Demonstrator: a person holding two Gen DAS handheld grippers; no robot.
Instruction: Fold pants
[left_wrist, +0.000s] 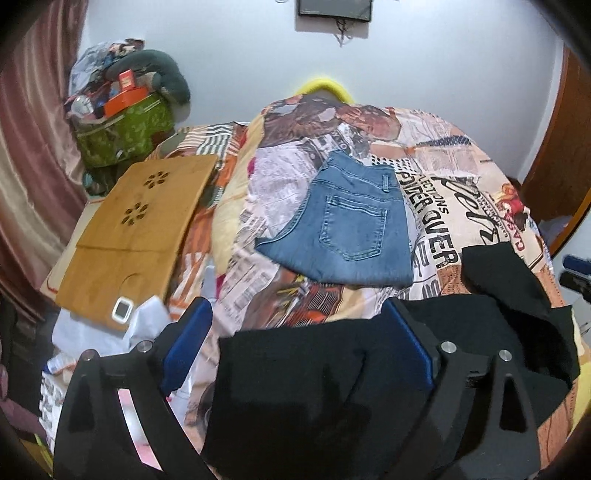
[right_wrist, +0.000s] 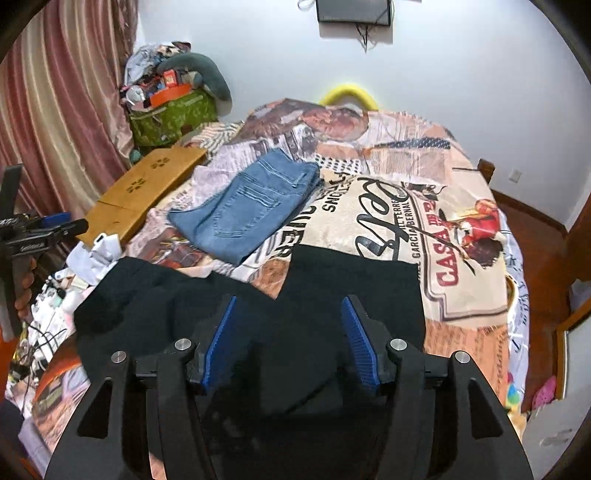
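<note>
On the bed (right_wrist: 476, 306), near its front edge, the black pants (right_wrist: 369, 288) are lying spread across the printed bedspread, and both of your tools are hanging above them.

Your left tool (left_wrist: 295, 332) is standing wide open, its blue pads (left_wrist: 186, 339) well apart. The black cloth is lying under and between them, but the pads are not pressing on it. Whether the right-hand pad is brushing the cloth cannot be told, as that edge is blurred.

Your right tool (right_wrist: 290, 339) is standing about half open, its ribbed blue pads (right_wrist: 360, 343) clear of each other. The pants are showing dark in the gap, and nothing is being gripped. In the right wrist view your left tool is also showing at the left edge, with fingers (right_wrist: 24, 291) wrapped round its handle.

Beyond the black pants, a folded pair of jeans (left_wrist: 347, 229) is lying farther up the bed, back pocket upward, apart from the black cloth.

The bedspread is carrying readable print: "CASA" in red letters (right_wrist: 448, 258), "GARCIA BERNAL" (right_wrist: 415, 218) along a curved band, and "OVER" (left_wrist: 437, 236) in heavy black letters just beside the jeans. Smaller newsprint text is too fine to read.

A wooden board (left_wrist: 136, 225) with flower-shaped cutouts is resting at the bed's left side.
</note>
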